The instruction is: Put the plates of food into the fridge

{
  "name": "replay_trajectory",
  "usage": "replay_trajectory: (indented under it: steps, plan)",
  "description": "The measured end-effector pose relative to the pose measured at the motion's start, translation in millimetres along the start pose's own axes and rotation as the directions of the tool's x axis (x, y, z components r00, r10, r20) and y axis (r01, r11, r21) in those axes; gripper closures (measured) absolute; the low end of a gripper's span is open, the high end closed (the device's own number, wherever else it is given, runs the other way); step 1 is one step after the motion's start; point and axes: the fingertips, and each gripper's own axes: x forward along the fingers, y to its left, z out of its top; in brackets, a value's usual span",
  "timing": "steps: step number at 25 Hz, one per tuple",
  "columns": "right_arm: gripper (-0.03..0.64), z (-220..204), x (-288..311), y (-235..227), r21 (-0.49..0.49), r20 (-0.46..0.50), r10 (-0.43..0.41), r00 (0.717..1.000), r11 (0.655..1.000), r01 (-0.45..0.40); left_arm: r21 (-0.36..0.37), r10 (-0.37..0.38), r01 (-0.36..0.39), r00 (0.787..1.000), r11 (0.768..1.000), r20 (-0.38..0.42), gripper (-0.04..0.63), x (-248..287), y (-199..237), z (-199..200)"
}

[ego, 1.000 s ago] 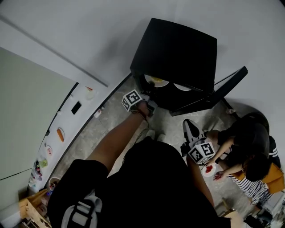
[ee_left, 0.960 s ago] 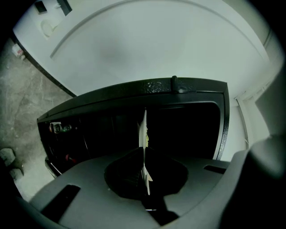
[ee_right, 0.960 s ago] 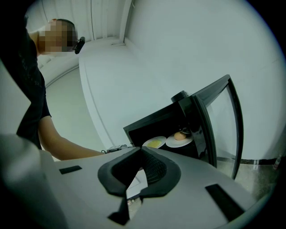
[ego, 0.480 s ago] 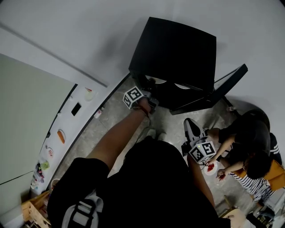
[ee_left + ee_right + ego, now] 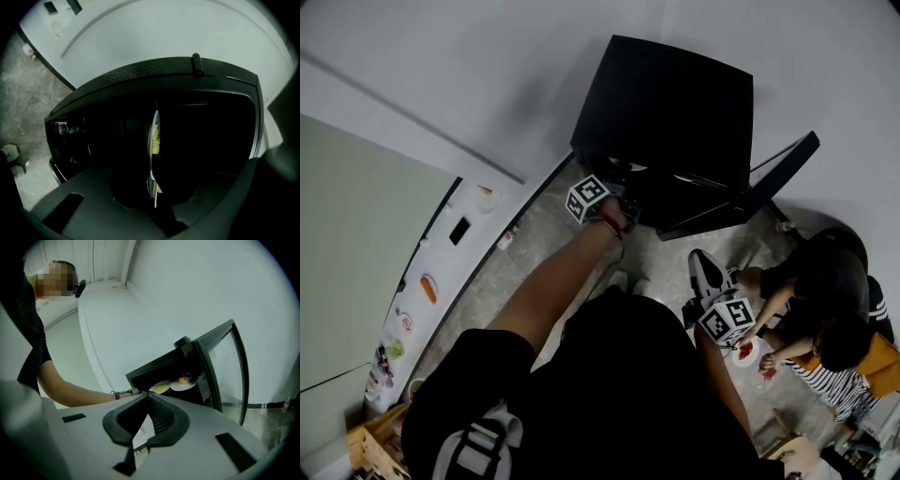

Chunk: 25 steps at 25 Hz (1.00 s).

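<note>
We reach our left gripper (image 5: 619, 212) into the open black fridge (image 5: 675, 112), its jaws narrowed onto the near rim of a white plate (image 5: 153, 140) of yellow food, which we see edge-on inside the dark compartment. Just beside it, at the same level, lies a second plate (image 5: 183, 384) carrying something round and orange-brown. The fridge door (image 5: 780, 171) stands open to our right. Our right gripper (image 5: 147, 397) hangs low, jaws pressed together at the tips with nothing held, near a crouched person (image 5: 825, 300) with a small plate (image 5: 748, 352) of red food
</note>
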Motion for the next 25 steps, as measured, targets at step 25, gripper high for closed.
replay_trajectory:
  steps: [25]
  plan:
    - [0.591, -11.8, -5.7, 19.8, -0.029, -0.008, 0.078, 0.997, 0.997, -0.078, 0.367, -0.085, 0.145, 0.981, 0.919, -0.176, 0.565, -79.2, -34.2, -50.2]
